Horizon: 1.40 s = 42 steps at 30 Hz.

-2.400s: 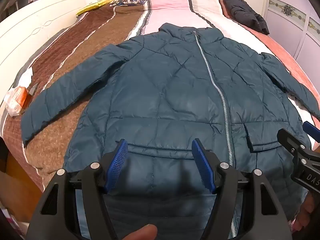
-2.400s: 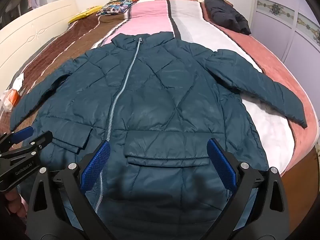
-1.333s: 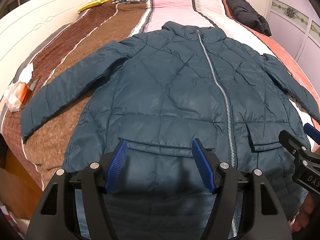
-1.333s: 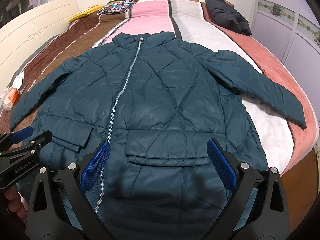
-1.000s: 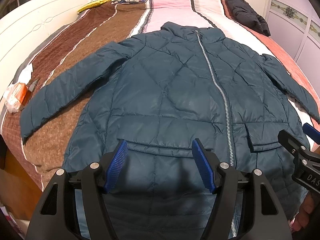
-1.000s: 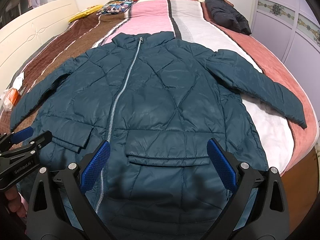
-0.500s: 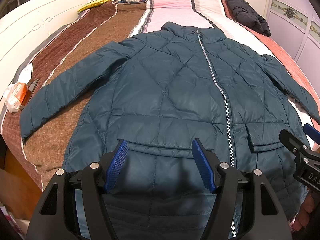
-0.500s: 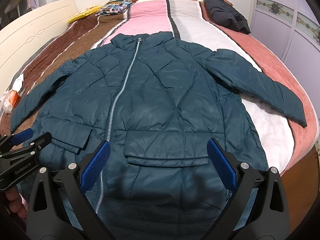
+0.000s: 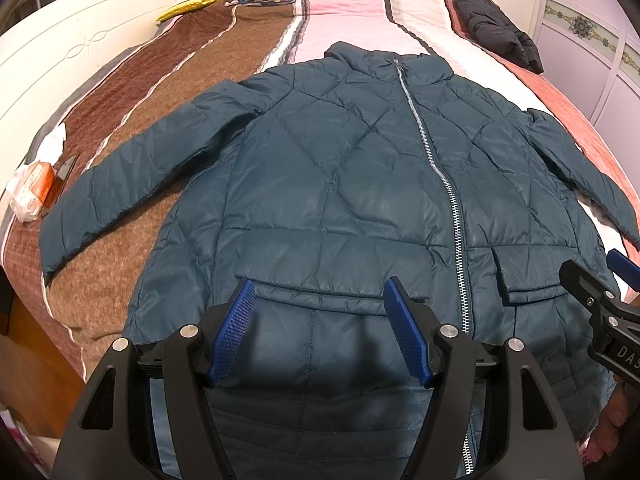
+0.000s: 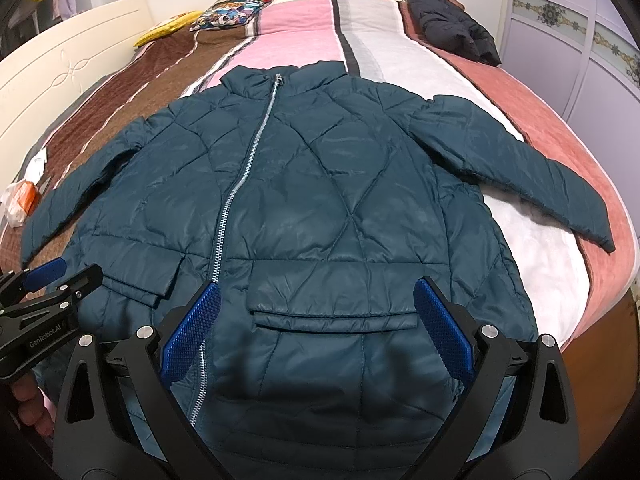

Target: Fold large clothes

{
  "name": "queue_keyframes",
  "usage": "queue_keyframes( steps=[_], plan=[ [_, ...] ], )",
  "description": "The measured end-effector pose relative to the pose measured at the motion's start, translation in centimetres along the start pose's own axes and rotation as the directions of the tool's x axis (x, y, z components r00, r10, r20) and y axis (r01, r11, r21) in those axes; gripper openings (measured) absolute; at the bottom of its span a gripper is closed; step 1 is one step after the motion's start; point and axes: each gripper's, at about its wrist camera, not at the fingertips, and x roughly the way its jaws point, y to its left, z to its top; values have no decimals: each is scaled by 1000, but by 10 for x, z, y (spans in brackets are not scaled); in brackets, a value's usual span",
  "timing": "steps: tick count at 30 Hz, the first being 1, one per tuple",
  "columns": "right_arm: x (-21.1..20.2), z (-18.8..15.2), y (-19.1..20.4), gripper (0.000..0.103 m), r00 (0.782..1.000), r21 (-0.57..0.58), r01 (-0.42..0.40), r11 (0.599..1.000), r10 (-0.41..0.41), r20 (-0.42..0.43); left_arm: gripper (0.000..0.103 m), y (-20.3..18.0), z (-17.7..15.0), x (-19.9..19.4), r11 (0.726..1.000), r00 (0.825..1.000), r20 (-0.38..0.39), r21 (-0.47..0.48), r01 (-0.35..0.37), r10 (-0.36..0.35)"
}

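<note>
**Both grippers wait above the hem of the jacket**

While the dark teal puffer jacket [image 9: 332, 184] lies spread flat, front side up and zipped, across the striped bedspread [image 9: 168, 80], its hem is at the near edge of the bed and its collar points to the far end. My left gripper [image 9: 320, 332] hangs over the left pocket flap with jaws wide apart and nothing between them. My right gripper [image 10: 318, 328] hangs over the right pocket flap, also wide and empty.

I think the fold is not yet begun, since both sleeves lie stretched out to the sides.

What could go wrong, in my judgement:
- The shell looks smooth and puffy, so a thin pinch may slip out of the blue pads [image 10: 192, 332] when I lift.
- If I catch only the top layer, the front can pull away from the back and the fold will be crooked.
- The hem seems to reach over the near edge, so a pull toward me may drag the whole jacket off the bed.
- The filling may spring back and open the fold again.

Count: one teal jacket with two sleeves, two pocket flaps and one zipper [image 9: 436, 168]; one black jacket [image 10: 452, 24] at the far right corner; one patterned pillow [image 10: 234, 10]; one yellow item [image 10: 166, 28] beside it; one orange packet [image 9: 34, 190] at the left edge.
</note>
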Motion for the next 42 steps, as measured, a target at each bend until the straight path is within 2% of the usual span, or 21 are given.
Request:
queue_keyframes(
  steps=[31,42],
  plan=[
    [3,-4,-5,97,1000,15,-1,1000,1,-5,66,2,-1,1,1000,1000,-2,-1,0,0],
    [-2,6,-30,97,999,95,23,995,-25,21,66,3,-1,1,1000,1000,-4,0,0,0]
  ],
)
